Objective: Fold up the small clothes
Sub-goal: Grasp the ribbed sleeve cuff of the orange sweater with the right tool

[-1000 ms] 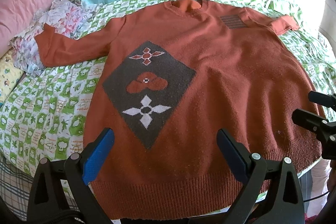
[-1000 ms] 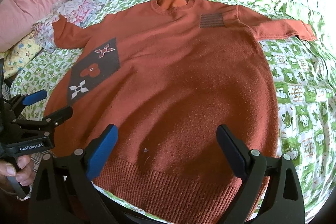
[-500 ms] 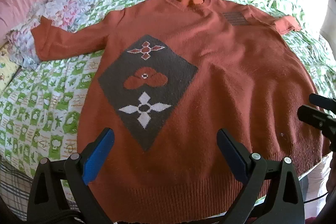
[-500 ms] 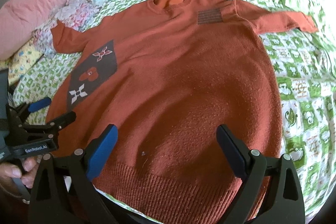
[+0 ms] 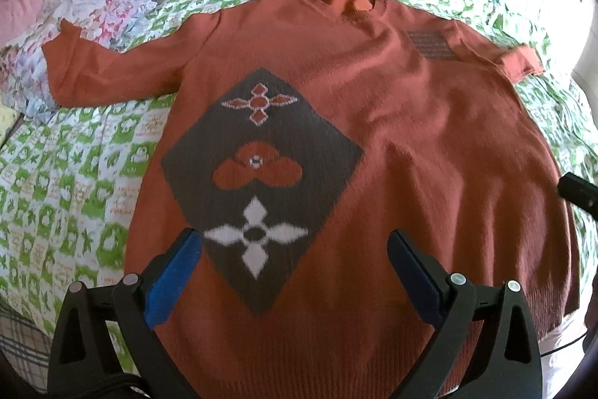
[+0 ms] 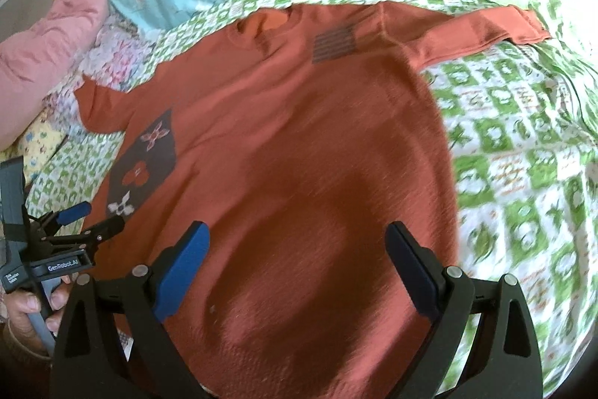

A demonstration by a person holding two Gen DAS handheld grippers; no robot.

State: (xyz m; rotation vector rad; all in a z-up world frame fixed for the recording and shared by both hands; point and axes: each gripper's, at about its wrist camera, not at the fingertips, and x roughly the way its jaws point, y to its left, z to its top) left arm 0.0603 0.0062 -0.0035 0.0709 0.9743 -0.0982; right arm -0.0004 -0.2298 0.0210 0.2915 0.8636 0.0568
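Both the left gripper (image 5: 295, 246) and right gripper (image 6: 297, 238) hang wide open over the flat rust-orange knit sweater (image 5: 373, 145), so a shallow pinch probably grabs just one layer.

Lying flat and face up, unfolded, on a green-and-white checked quilt (image 5: 74, 182): a rust-orange knit sweater (image 5: 411, 145), collar pointing away, both sleeves spreading out sideways, showing a dark grey diamond with flower motifs (image 5: 258, 182) on one side and a small striped patch (image 5: 431, 45) near the opposite shoulder.
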